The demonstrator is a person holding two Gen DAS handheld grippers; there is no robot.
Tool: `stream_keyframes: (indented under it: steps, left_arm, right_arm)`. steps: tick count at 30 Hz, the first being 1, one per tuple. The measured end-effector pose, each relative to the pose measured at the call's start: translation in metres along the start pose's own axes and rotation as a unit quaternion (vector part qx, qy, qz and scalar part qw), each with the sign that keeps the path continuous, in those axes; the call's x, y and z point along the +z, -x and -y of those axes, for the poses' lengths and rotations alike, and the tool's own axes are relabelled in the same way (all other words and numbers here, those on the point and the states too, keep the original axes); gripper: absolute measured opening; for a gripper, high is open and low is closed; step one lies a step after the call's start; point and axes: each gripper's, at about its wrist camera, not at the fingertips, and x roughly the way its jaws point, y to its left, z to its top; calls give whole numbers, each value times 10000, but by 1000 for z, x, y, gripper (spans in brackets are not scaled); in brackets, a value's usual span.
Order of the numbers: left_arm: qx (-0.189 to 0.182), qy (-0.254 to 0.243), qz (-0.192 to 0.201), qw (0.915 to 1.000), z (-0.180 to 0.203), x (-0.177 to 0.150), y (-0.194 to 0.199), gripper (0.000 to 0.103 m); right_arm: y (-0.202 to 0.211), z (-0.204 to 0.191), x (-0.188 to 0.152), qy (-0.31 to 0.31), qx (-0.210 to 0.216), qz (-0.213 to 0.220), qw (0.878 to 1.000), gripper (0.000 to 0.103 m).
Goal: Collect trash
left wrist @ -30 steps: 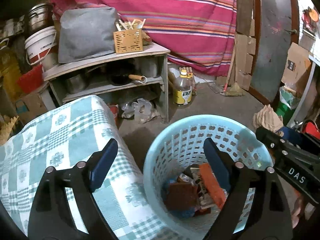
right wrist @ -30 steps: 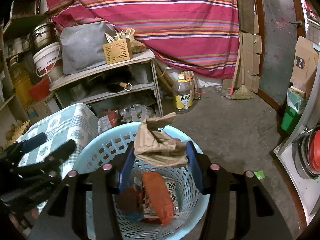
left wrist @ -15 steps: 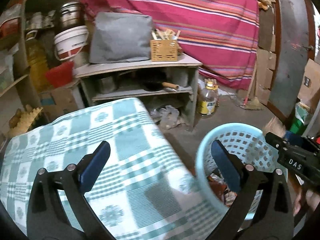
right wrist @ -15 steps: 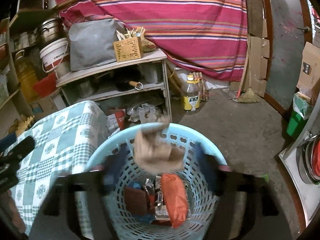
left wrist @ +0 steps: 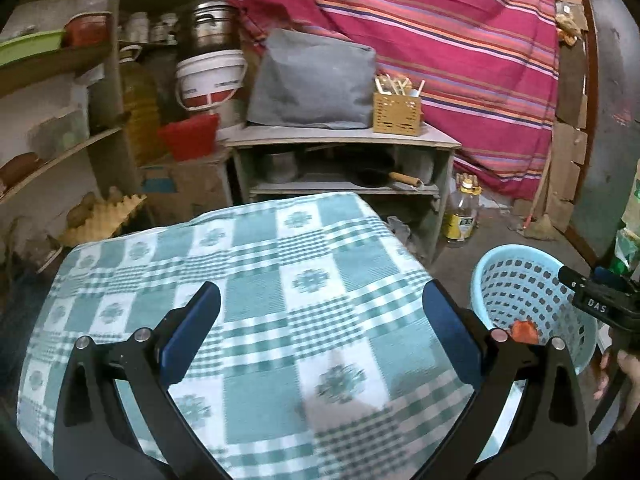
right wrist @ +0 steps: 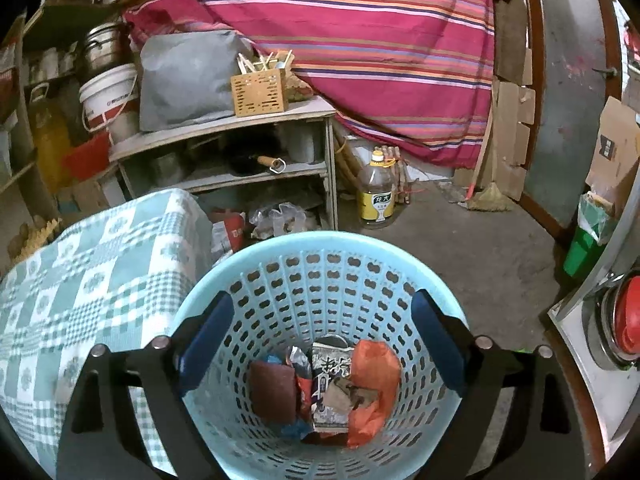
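A light blue perforated basket stands on the floor beside a table with a green checked cloth. Inside lie a crumpled brown paper bag, an orange wrapper, a dark red packet and a printed wrapper. My right gripper is open and empty above the basket. My left gripper is open and empty over the checked cloth. The basket shows to its right, with the right gripper's body over its rim.
A grey shelf unit holds a grey bag, a wooden utensil box and a pan. A white bucket stands to its left. An oil bottle stands on the floor before the striped curtain. A broom is at the right.
My right gripper opened and the brown paper bag dropped into the basket. My left gripper swung left from above the basket to over the checked table.
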Motion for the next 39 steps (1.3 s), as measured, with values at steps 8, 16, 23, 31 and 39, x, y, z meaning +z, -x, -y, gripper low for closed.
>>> stream_keyframes:
  steps: [8,16,23,31,39]
  left_arm:
    - [320,-85,202,9992,-36,-29,40,98]
    - [497,-222,385,9978,-74,-77,74,98]
    - [699,-138,540,9960,-104,-123,96,98]
    - [884,45,305,9956,-140,-153,97,98]
    - [1012,197,463,9936,-163,-173,110,98]
  right_arm:
    - [15,-23,-17,70,51,-78,9999,90]
    - [53,-71,-39,491,169,236,9984,98]
    - [98,-114,-83,623,678,333,9952,98]
    - [138,-163,-135,688,1282,690,9870,98]
    - [160,-213,-151,1263,1454,1024,9759,98]
